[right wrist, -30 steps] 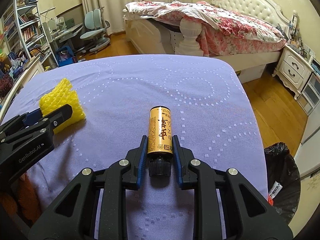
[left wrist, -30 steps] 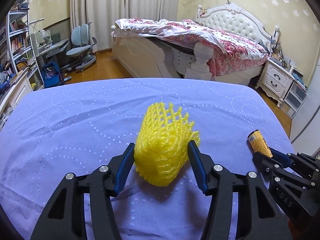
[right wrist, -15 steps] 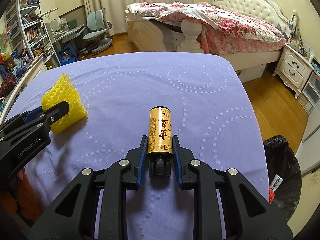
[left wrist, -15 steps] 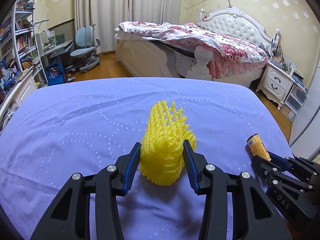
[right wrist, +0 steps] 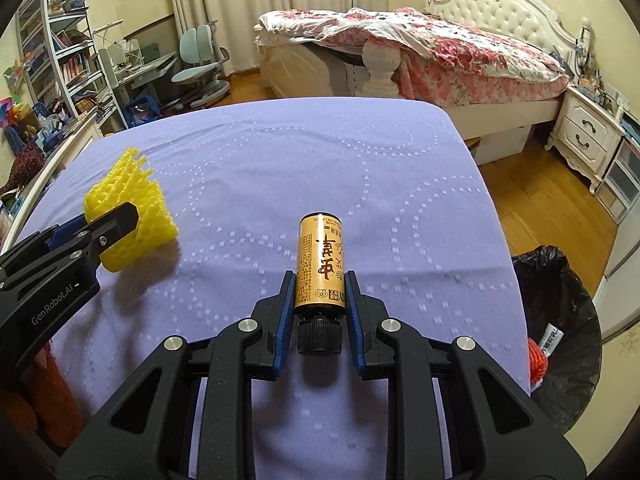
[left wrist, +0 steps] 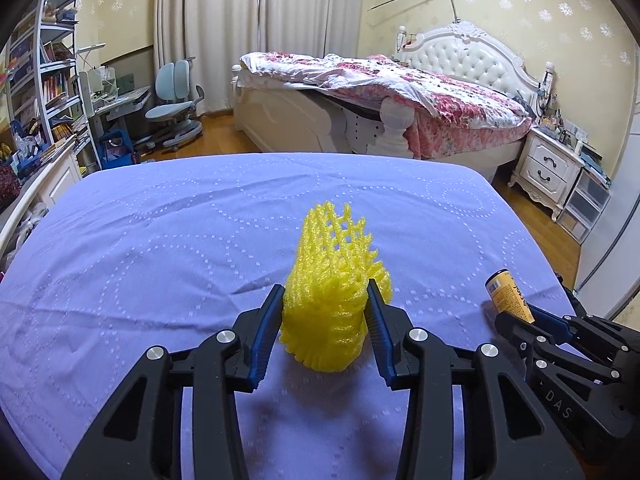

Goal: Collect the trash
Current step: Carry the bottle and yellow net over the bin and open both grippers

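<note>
A yellow foam fruit net (left wrist: 328, 312) is squeezed between the blue pads of my left gripper (left wrist: 325, 290), which is shut on it and holds it a little above the purple tablecloth (left wrist: 160, 260). My right gripper (right wrist: 320, 276) is shut on a small golden-labelled bottle (right wrist: 320, 256) with a black cap, its base pointing away from me. In the right wrist view the foam net (right wrist: 148, 208) and the left gripper (right wrist: 120, 216) are at the far left. The left wrist view has the bottle (left wrist: 506, 292) and the right gripper (left wrist: 516, 316) at its lower right.
A bin lined with a black bag (right wrist: 560, 320), with some trash in it, stands on the wooden floor off the table's right edge. Beyond the table are a bed (left wrist: 400, 92), a nightstand (left wrist: 548, 168), a desk chair (left wrist: 176, 96) and bookshelves (left wrist: 44, 80).
The left jaws have closed in on the foam net and squeezed it narrower. Both grippers have drawn back over the table with their loads, and more of the bin shows at right.
</note>
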{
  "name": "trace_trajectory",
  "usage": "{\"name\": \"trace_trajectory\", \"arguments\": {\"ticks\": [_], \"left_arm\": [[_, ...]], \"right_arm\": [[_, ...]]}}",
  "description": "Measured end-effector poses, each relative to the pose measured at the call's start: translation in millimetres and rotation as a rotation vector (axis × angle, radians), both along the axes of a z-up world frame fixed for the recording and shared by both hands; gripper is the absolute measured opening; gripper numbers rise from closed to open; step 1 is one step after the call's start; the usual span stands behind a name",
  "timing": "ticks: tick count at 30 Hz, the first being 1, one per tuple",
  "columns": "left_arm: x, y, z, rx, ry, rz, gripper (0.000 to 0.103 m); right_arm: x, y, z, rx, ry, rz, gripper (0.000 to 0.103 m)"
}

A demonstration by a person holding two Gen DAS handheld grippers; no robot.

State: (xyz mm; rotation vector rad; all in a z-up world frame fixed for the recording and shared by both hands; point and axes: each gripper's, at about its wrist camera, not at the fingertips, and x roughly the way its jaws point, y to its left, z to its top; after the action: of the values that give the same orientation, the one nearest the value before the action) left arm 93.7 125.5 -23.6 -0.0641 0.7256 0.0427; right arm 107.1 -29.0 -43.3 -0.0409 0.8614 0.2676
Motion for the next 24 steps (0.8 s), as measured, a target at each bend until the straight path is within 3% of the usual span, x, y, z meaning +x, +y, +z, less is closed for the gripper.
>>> {"name": "trace_trajectory", "arguments": {"ticks": [12,24], "left_arm": [[-26,-23,7,-0.021,-0.02,-0.022,0.042],[-41,-85,18,-0.032,-0.069,-0.138,0.042]], "right_arm": [[-37,-31,9,0.029,-0.02,-0.033,0.023],[-67,-90,18,0.045,-0.062,-0.141,0.023]]}}
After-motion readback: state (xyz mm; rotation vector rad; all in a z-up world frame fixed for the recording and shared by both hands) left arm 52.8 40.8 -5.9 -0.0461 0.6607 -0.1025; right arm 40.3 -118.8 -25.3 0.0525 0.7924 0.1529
